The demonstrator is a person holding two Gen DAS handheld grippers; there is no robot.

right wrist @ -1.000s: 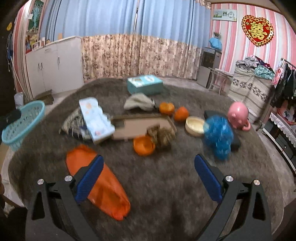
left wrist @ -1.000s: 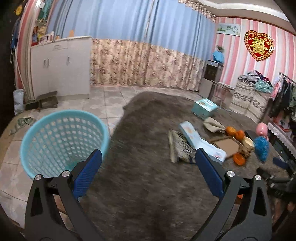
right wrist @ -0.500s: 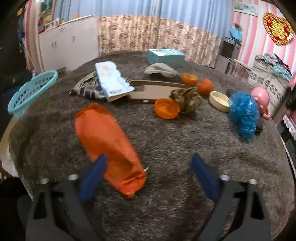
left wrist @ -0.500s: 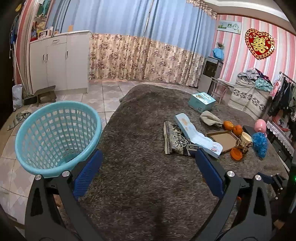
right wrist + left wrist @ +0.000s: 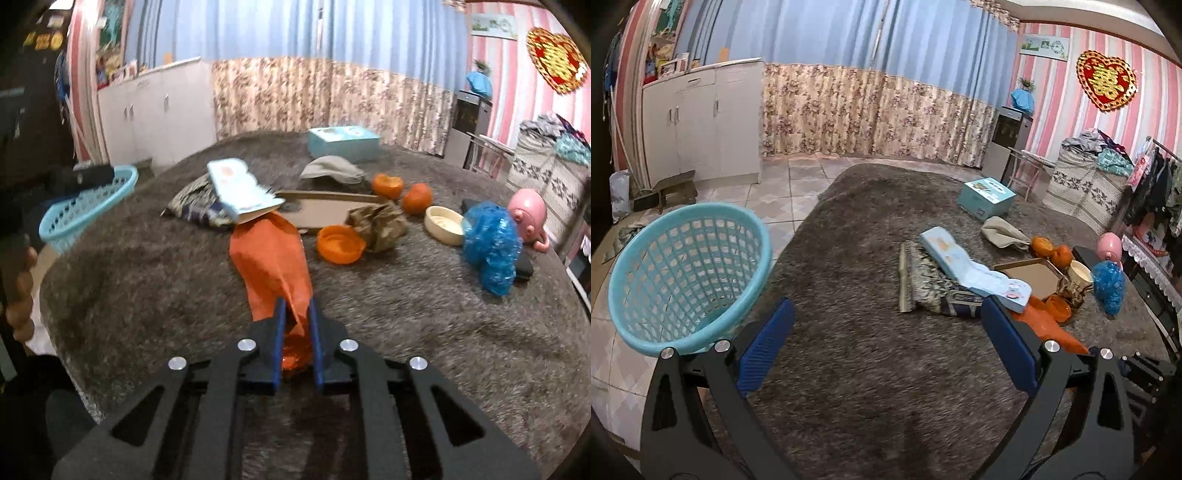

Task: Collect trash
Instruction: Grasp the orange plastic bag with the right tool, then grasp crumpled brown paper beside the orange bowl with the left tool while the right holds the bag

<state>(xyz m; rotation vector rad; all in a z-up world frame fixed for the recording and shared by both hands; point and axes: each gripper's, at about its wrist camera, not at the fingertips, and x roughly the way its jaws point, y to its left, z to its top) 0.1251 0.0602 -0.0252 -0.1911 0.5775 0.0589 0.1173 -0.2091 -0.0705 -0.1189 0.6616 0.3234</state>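
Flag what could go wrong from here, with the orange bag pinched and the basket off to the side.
1. The right gripper has just closed on only the near end of the limp orange bag; it might slip out when lifted.
2. The bag's far end touches the light blue packet, which could be dragged along.
3. The turquoise basket sits at the rug's edge, so a loose drop could miss.

Room, interior: pink-and-white striped walls [image 5: 1067, 96]; blue curtains [image 5: 849, 33] over a floral lower band; white cabinet [image 5: 701, 118] at left; tiled floor [image 5: 783, 192]; grey shag rug [image 5: 864, 362]; red heart ornament [image 5: 1106, 81] hung high; clothes rack [image 5: 1156, 184] at right.
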